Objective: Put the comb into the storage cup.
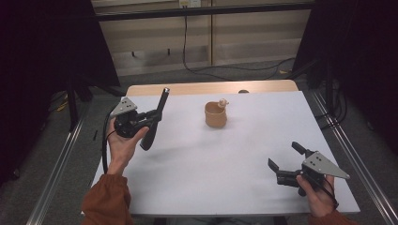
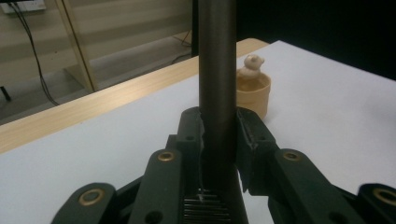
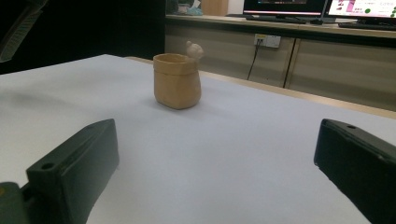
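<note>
At left of centre in the high view, my left gripper [image 1: 151,118] is clamped on a dark rod [image 1: 156,120] tilted up off the white table [image 1: 211,164]. My right gripper [image 1: 285,161], lower right, has its jaws spread wide, holding nothing. The tan cup [image 1: 215,115] stands upright at upper centre, a small figure [image 1: 223,101] on its rim.

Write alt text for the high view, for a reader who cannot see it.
A person at a white table holds the left gripper raised, its fingers shut on a dark rod-shaped tool that tilts upward. The right gripper rests near the table's front right with fingers open. A small tan pot with a little figure on its rim stands mid-table.
</note>
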The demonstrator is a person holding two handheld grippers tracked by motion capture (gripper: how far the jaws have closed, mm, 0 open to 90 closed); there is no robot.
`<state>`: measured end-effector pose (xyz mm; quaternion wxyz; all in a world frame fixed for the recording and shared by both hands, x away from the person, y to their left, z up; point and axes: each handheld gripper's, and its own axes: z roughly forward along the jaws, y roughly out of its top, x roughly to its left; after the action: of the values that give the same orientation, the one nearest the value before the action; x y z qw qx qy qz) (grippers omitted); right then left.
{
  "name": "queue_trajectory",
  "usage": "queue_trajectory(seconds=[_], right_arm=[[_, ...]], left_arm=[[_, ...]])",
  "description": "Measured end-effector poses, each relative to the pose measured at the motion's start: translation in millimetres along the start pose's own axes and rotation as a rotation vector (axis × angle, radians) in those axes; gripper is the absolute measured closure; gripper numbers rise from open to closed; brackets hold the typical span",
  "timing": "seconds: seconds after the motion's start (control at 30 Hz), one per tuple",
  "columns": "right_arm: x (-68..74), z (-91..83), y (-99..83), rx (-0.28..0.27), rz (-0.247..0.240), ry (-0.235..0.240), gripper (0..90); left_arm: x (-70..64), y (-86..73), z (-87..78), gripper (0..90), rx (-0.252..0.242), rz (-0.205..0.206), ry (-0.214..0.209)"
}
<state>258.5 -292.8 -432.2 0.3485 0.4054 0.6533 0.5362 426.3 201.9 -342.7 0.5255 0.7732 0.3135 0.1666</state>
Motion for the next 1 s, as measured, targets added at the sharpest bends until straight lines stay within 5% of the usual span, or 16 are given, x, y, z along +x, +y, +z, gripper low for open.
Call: queue_trajectory(seconds=[0.4, 1.0], right_arm=[[0.2, 0.1, 0.0, 0.001, -0.002, 0.002, 0.0], [3.3, 0.7, 0.2, 0.001, -0.020, 0.025, 0.0]], left_arm=[[-11.6, 2.7, 3.1, 73.0, -0.038, 0.007, -0.102], [-49.4, 9.0, 22.8, 73.0, -0.002, 0.067, -0.202]])
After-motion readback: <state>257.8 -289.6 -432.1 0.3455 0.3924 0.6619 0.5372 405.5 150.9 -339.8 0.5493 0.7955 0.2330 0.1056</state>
